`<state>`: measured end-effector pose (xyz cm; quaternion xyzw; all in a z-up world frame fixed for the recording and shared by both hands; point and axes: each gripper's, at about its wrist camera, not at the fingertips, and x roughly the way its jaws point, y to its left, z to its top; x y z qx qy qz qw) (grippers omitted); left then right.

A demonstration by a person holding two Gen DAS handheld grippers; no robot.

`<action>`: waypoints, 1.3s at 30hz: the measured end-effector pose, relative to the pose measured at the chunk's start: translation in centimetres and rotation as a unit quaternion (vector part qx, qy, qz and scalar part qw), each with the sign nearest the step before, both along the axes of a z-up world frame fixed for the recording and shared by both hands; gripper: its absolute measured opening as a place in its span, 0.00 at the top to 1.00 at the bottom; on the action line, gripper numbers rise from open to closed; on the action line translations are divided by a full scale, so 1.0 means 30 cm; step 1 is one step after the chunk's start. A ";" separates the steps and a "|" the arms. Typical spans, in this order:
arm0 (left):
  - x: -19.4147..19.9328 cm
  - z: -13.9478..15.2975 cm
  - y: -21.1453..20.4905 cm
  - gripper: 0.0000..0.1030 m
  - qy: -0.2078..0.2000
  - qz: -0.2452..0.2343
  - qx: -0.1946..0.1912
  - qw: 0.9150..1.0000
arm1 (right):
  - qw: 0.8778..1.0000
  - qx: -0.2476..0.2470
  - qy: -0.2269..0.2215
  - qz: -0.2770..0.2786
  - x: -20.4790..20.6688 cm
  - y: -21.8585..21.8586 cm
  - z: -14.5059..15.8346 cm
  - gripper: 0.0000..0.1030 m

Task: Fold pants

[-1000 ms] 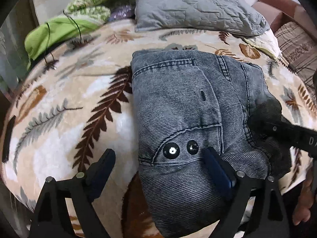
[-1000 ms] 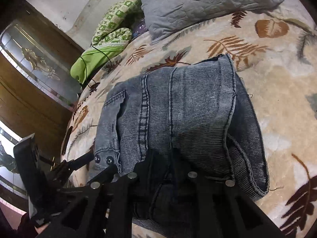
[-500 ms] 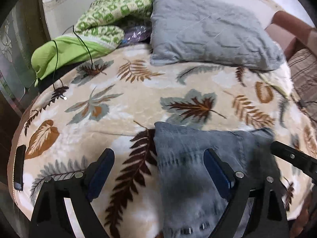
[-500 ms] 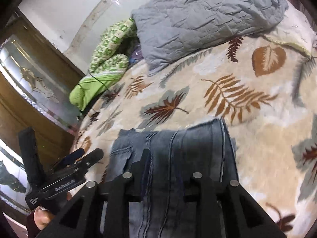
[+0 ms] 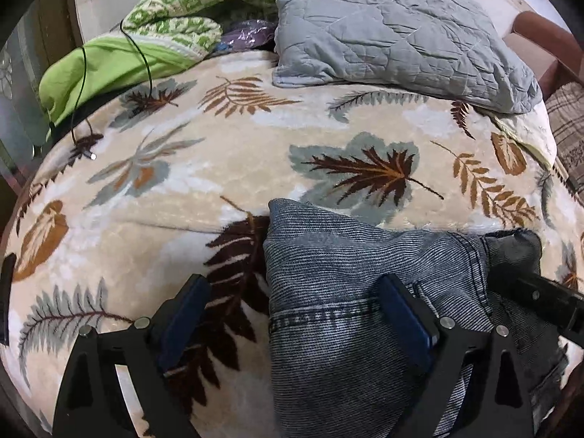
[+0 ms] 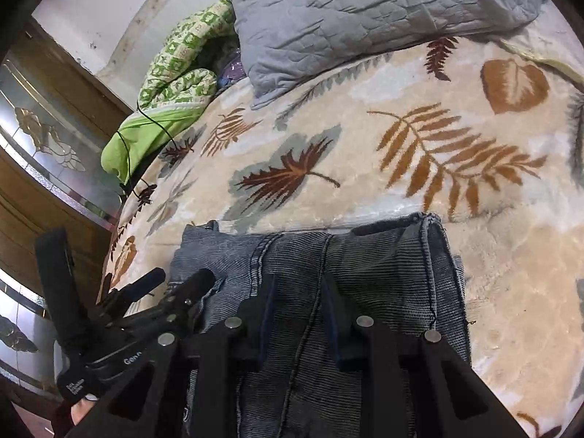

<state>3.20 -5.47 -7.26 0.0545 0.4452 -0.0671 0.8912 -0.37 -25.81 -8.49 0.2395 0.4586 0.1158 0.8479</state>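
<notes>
folded grey-blue denim pants (image 5: 346,273), compact bundle, flat on leaf-print blanket, near front edge

— Ribbed grey denim on the pants (image 5: 339,266), matt. Plush, faintly shiny pile on the leaf-print blanket (image 5: 226,168).
— Crinkled quilted cloth on the grey pillow (image 5: 394,33). Matt black plastic gripper fingers (image 6: 255,314), bright metal screws.

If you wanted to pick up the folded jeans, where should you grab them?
Probably the jeans by their thick seamed right edge, coming in from the bare leaf blanket on that side. The layers stack there and nothing blocks it, whereas the left gripper crowds the other side.
</notes>
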 end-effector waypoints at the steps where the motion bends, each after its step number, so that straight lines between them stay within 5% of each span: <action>1: -0.001 0.003 -0.003 0.07 -0.004 -0.002 0.004 1.000 | 1.000 0.000 -0.001 0.000 0.000 0.000 -0.001 0.72; 12: 0.004 0.002 -0.001 0.07 -0.008 -0.004 0.006 1.000 | 0.999 0.052 0.002 0.001 0.015 -0.033 -0.035 0.72; 24: -0.076 0.049 -0.017 0.05 -0.056 -0.008 0.037 0.998 | 1.000 0.031 -0.006 0.001 -0.023 -0.018 -0.004 0.72; 39: -0.350 0.144 0.044 0.05 -0.104 -0.007 0.016 0.994 | 0.998 -0.029 -0.059 0.015 -0.238 0.049 0.102 0.71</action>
